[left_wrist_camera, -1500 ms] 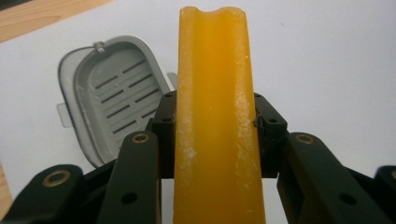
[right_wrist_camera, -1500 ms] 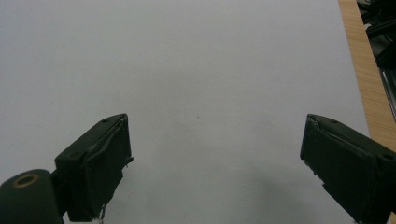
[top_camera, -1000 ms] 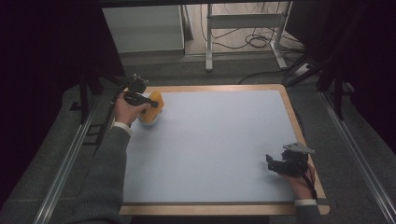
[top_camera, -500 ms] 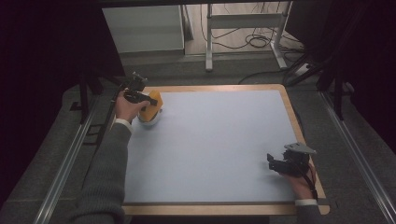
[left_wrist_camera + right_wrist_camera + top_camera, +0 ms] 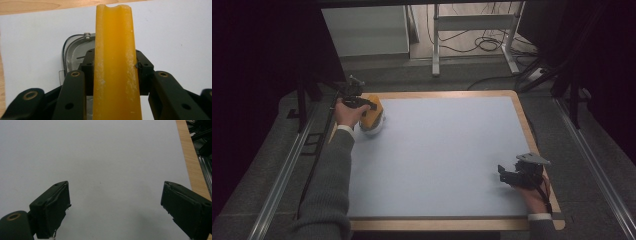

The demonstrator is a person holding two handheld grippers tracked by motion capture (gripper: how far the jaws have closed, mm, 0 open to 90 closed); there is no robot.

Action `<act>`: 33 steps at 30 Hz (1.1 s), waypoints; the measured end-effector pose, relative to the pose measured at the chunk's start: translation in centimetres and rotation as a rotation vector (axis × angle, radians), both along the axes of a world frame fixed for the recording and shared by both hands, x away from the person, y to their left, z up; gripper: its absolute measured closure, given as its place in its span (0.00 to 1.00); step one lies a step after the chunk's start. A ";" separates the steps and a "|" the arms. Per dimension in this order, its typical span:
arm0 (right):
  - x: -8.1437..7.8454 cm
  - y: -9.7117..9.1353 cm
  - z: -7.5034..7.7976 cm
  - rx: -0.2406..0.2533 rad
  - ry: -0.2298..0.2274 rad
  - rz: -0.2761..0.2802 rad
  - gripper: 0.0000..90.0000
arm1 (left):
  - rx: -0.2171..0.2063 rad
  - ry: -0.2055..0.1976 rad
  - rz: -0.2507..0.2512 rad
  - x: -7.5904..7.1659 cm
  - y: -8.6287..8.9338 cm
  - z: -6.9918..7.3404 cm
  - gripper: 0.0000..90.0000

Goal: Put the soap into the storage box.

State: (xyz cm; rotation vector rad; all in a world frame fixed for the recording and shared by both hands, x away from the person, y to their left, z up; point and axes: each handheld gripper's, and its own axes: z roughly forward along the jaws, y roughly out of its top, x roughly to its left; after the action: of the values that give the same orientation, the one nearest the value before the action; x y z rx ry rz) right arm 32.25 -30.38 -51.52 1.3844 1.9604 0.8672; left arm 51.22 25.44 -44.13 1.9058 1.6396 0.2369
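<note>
**A:** Comparing with the shot from a second ago, barely anything has moved. The left gripper (image 5: 357,102) is still up in the upper left of the high view, and the right gripper (image 5: 517,173) has stayed parked in the lower right, maybe nudged a hair.

**B:** What's the left one holding?

**A:** Its jaws are clamped on an orange block (image 5: 115,62), squeezing both sides. That block stands over a clear lidded container (image 5: 75,51) with a metal clip, right at the upper-left corner of the mat.

**B:** And the right?

**A:** Jaws spread wide with nothing between them, hovering over the bare mat (image 5: 105,157).

**B:** Any logos or text?

**A:** None I can read. The block is plain, a bit dusty white along its ridges.

**B:** Room to work?

**A:** Loads. The pale blue mat (image 5: 447,160) is bare through its whole middle. The wooden table edge (image 5: 527,125) frames it, and the right gripper sits close to that right border.
</note>
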 end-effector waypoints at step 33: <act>0.0 -0.1 -0.1 -0.003 0.003 -0.001 0.10 | 0.029 -0.082 0.067 -2.2 2.5 -0.2 0.25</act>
State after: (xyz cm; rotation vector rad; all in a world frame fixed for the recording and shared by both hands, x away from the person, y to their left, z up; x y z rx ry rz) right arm 32.23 -30.43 -51.58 1.3863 1.9620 0.8620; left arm 49.06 27.94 -44.32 1.8395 1.6553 0.3636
